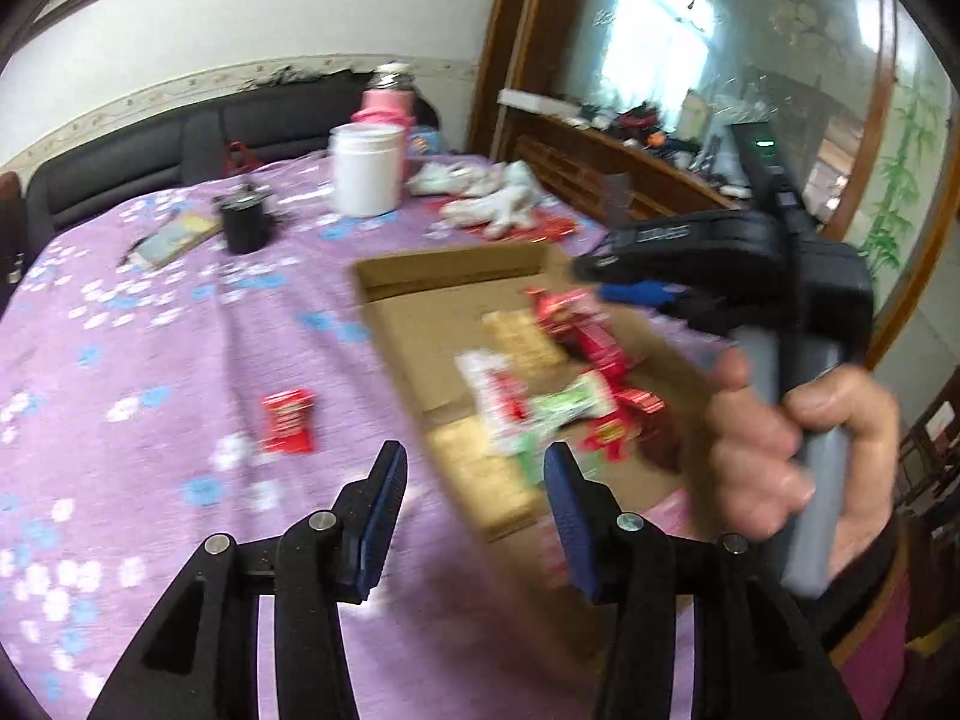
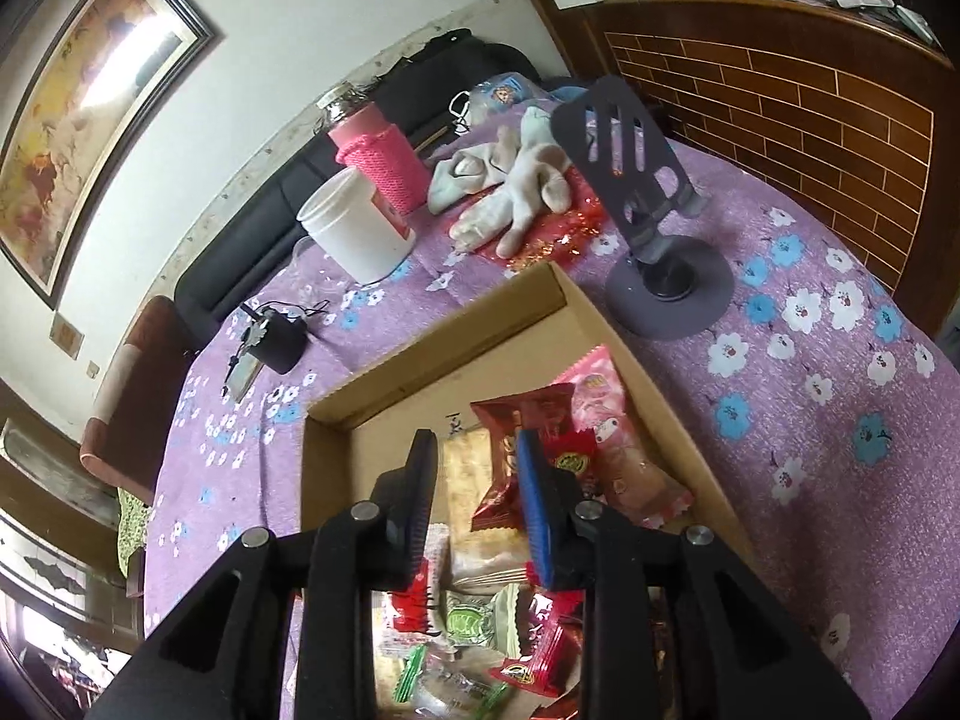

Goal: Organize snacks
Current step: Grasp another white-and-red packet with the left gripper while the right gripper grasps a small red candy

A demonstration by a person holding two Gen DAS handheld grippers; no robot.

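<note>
A shallow cardboard box point(image 1: 444, 270) on the purple flowered tablecloth holds several wrapped snacks point(image 1: 540, 396), red, green and tan. One red snack packet point(image 1: 288, 420) lies alone on the cloth left of the box. My left gripper point(image 1: 474, 480) is open and empty, hovering over the box's near left edge. My right gripper point(image 1: 606, 276) shows in the left wrist view above the box's right side. In the right wrist view the right gripper point(image 2: 474, 468) is open and empty just above the snacks point(image 2: 528, 462) in the box point(image 2: 444, 330).
A white tub point(image 1: 366, 168), a pink bottle point(image 1: 387, 99), a small black container point(image 1: 243, 222), a booklet point(image 1: 174, 237) and socks point(image 1: 492, 198) sit beyond the box. A grey phone stand point(image 2: 654, 222) stands right of the box. A wooden headboard point(image 2: 780, 90) is behind.
</note>
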